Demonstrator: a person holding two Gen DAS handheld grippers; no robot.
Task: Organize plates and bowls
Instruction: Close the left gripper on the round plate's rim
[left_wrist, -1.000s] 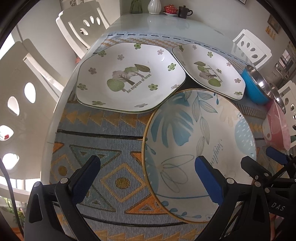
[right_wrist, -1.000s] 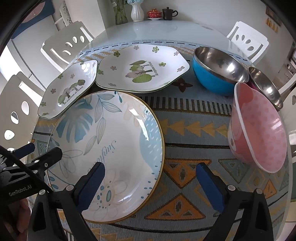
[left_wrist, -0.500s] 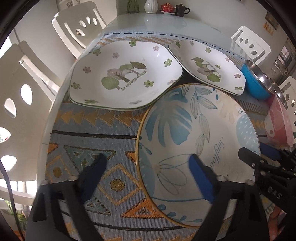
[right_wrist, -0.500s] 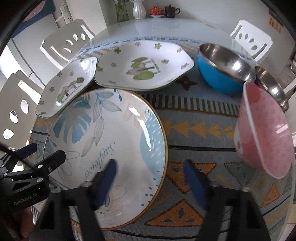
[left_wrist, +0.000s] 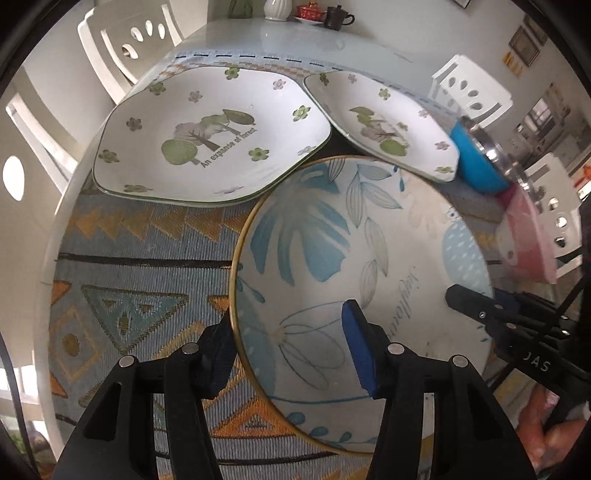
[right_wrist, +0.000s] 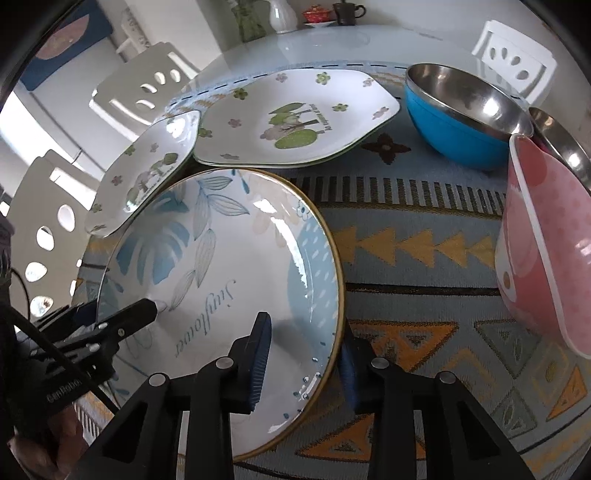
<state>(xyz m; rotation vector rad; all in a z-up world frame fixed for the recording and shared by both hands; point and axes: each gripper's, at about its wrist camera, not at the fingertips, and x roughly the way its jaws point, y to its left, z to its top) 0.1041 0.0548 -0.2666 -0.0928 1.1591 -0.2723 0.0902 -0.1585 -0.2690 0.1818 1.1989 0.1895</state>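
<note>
Dining table with patterned runner (right_wrist: 424, 266), white chairs around. Round blue-leaf plate (left_wrist: 369, 266) lies on runner, just beside 2 hexagonal tree-print plates (left_wrist: 207, 136). Left gripper (left_wrist: 291, 343) straddles plate's left rim, jaws closing, not yet clamped. Right gripper (right_wrist: 306, 354) straddles right rim, jaws closing, contact unclear. Blue bowl (right_wrist: 454, 125) and pink bowl (right_wrist: 546, 258) sit right.

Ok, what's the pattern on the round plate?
Blue leaves on white, with a gold rim on the round plate; clearest from the right wrist.

Glossy glazed round plate (right_wrist: 236, 258) between the tongs, woven matt cloth (right_wrist: 424, 295) beneath, polished steel bowl (right_wrist: 461, 96) beyond, smooth glassy counter (right_wrist: 332, 44)
</note>
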